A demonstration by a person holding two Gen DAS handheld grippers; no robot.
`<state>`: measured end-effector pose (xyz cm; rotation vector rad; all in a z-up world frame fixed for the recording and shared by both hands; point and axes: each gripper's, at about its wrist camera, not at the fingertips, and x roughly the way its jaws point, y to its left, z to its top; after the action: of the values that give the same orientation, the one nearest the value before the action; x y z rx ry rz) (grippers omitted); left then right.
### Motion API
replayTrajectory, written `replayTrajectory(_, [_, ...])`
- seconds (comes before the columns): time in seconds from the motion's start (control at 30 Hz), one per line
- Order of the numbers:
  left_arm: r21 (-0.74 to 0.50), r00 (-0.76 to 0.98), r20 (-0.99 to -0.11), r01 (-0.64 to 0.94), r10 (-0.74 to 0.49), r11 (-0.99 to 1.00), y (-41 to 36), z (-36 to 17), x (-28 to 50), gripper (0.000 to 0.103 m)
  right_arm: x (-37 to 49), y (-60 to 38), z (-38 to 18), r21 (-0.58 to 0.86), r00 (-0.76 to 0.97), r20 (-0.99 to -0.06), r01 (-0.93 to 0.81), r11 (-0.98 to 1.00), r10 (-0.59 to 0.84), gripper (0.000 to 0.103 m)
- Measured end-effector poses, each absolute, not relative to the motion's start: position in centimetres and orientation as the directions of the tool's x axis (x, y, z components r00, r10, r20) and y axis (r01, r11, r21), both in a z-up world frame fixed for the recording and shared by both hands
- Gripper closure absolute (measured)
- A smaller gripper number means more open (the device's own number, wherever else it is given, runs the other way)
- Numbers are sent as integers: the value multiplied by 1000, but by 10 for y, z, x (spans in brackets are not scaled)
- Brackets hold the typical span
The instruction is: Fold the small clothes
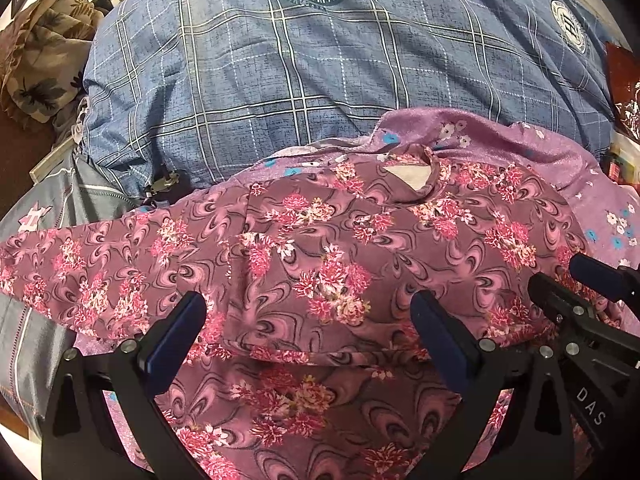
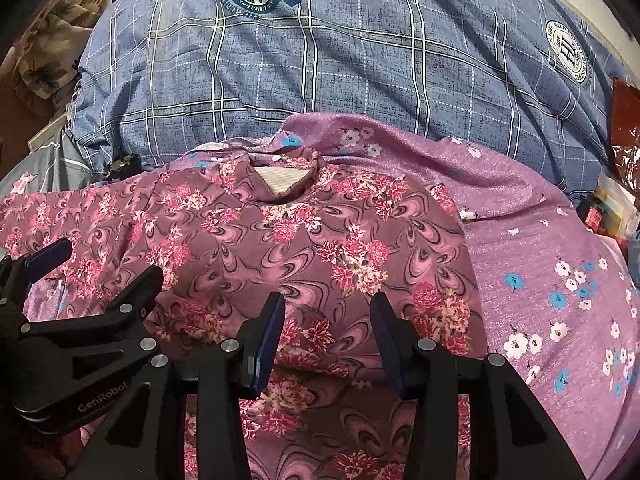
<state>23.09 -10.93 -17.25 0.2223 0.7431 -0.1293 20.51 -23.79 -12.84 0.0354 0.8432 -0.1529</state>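
A small mauve top with pink flowers (image 1: 320, 248) lies on the bed, collar away from me, its lower part folded up over the body; one sleeve stretches left. It also shows in the right wrist view (image 2: 288, 256). My left gripper (image 1: 310, 320) is open above the folded edge, with no cloth between its fingers. My right gripper (image 2: 328, 320) is open over the fold's right half, also empty. Each gripper shows in the other's view: the right one (image 1: 560, 280) and the left one (image 2: 104, 260).
A lilac sheet with white and blue blossoms (image 2: 540, 248) lies under the top. A big blue plaid quilt (image 1: 320, 60) bulges behind it. A brown leaf-print cloth (image 1: 44, 52) sits far left. Red packaging (image 2: 624, 136) lies at the right edge.
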Motion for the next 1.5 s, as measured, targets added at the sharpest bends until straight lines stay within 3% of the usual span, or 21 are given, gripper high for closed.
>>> replayTrajectory(1.5, [157, 721, -693, 172, -15, 972, -95, -173, 235, 0, 204, -237, -123, -61, 678, -719, 160, 985, -154, 57])
